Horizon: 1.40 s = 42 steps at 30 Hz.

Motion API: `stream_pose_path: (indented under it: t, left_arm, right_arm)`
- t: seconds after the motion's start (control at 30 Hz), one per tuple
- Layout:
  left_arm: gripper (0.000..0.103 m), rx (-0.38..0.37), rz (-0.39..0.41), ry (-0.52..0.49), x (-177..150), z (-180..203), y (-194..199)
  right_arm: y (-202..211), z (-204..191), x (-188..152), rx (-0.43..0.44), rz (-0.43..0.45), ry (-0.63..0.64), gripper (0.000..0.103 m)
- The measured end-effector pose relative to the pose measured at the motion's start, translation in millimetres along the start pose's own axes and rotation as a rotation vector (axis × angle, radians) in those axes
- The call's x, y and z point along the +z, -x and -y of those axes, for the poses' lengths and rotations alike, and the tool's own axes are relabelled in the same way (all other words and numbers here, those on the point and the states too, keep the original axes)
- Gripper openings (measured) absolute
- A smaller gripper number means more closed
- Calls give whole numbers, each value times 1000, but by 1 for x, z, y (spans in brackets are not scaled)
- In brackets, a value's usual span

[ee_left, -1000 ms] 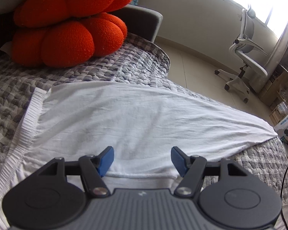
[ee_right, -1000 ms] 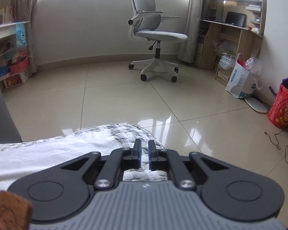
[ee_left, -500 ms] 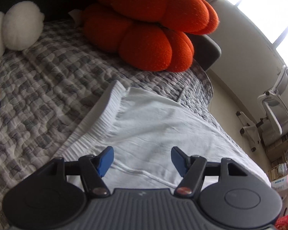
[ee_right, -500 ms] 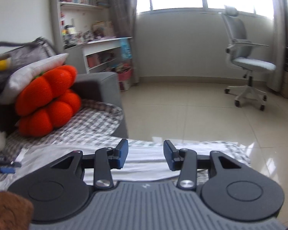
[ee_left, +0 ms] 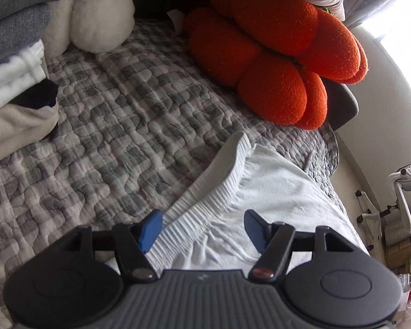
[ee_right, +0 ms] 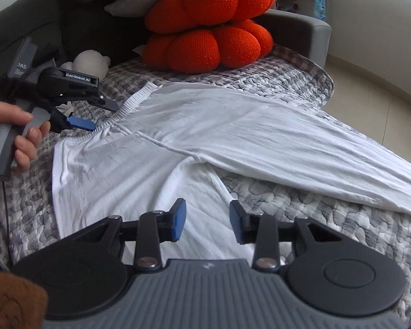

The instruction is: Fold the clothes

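On the quilt [ee_right: 328, 219] white trousers [ee_right: 233, 126] lie spread, legs apart; the left gripper [ee_left: 202, 226] gapes over the waistband [ee_left: 205, 189], right gripper [ee_right: 207, 220] half-open above the nearer leg, seemingly seeking holds.

White trousers [ee_right: 178, 137] lie unfolded (legs splayed, ribbed waistband wrinkled) on the quilt.
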State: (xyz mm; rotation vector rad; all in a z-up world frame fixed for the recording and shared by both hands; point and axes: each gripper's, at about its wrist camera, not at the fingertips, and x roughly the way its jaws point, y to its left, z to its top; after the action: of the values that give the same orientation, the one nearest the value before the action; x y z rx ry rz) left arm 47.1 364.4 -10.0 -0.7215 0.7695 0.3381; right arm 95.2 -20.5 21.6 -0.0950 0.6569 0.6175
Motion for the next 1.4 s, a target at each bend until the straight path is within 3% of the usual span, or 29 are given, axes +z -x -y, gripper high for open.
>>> stream_pose_path:
  t: [0.1,0.17,0.27,0.5,0.57,0.63,0.93,1.0,1.07,1.17,1.3,1.37,1.4]
  left_arm:
    - [63,13,-10,-33,0,3,-6]
    - [49,42,-9,-86,-2,9,-10]
    - [38,87,1,-175,-3,18,-14]
    - [17,122,18,-244,-5,22,-19]
    - [5,133,28,-247,-5,23,-18]
    - [0,132,34,-231,-3,21,-18]
    - [0,76,45,-121,8,6,-10]
    - [4,33,28,-101,9,4,-10]
    - [22,8,24,-97,9,5,-9]
    - [24,-8,29,-113,8,9,-9]
    - [24,10,20,-158,5,14,-13]
    - [24,30,14,-175,5,14,-17]
    - [24,35,10,-184,4,15,-19]
  right_arm:
    - [-25,-18,-3,44,-37,36,23]
    - [-41,-30,-6,73,-61,60,18]
    - [-64,-44,-8,111,-87,83,18]
    - [-77,-41,3,106,-53,46,16]
    - [-78,-33,5,119,-50,-9,16]
    - [-78,-29,6,133,-53,-52,16]
    - [-69,-2,7,208,-62,-275,16]
    - [-68,-6,6,226,-81,-248,19]
    - [-67,-10,5,244,-100,-221,25]
    - [-69,-17,2,242,-118,-171,25]
    - [-74,-27,-1,216,-103,-125,20]
    - [-72,-27,0,215,-101,-137,5]
    - [-71,-26,1,215,-100,-147,5]
